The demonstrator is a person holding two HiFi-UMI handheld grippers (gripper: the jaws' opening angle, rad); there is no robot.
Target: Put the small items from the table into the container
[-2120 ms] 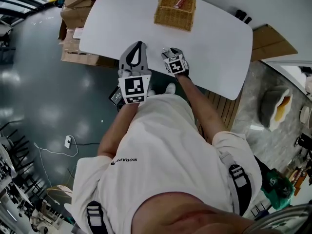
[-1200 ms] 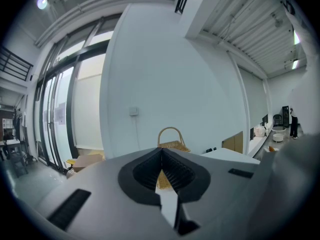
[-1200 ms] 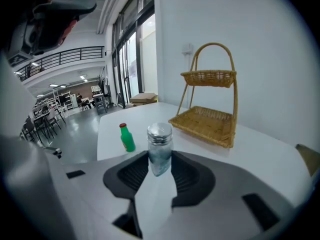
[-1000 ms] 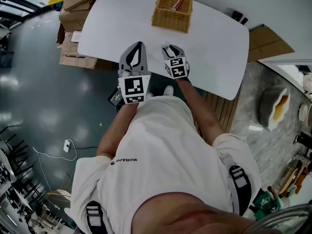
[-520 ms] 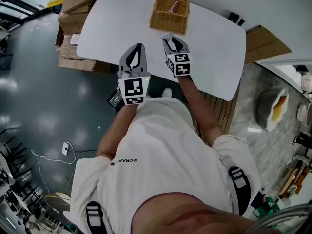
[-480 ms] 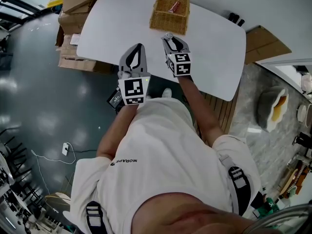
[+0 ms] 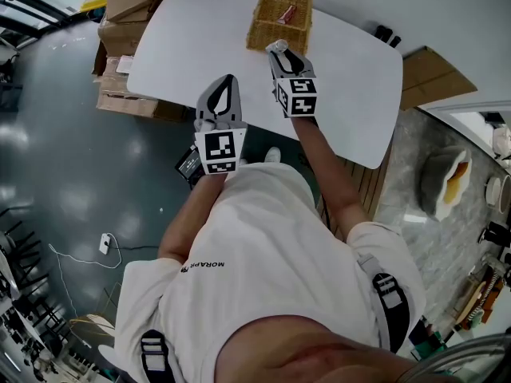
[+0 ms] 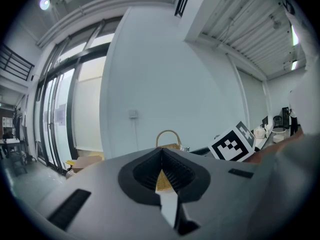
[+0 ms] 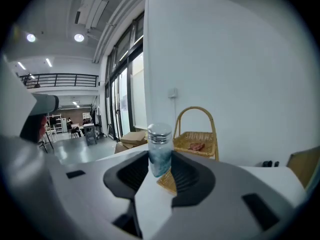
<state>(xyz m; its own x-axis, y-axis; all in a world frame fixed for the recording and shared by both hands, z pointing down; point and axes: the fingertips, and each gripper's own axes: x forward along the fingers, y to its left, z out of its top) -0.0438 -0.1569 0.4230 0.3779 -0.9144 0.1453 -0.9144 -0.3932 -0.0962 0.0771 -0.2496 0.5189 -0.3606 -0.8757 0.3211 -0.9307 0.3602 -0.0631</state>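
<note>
1. We note a white table [image 7: 200, 38] with rounded corners on a dark, glossy floor [image 7: 72, 174].
2. Cardboard boxes [image 7: 128, 10] stacked beside the table's left edge.
3. Tall windows [image 9: 122, 94], white wall [image 9: 225, 59], round ceiling lights [image 9: 79, 37] lit.

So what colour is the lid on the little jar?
Shiny silver. The lid on the little jar shows best in the right gripper view.
</note>
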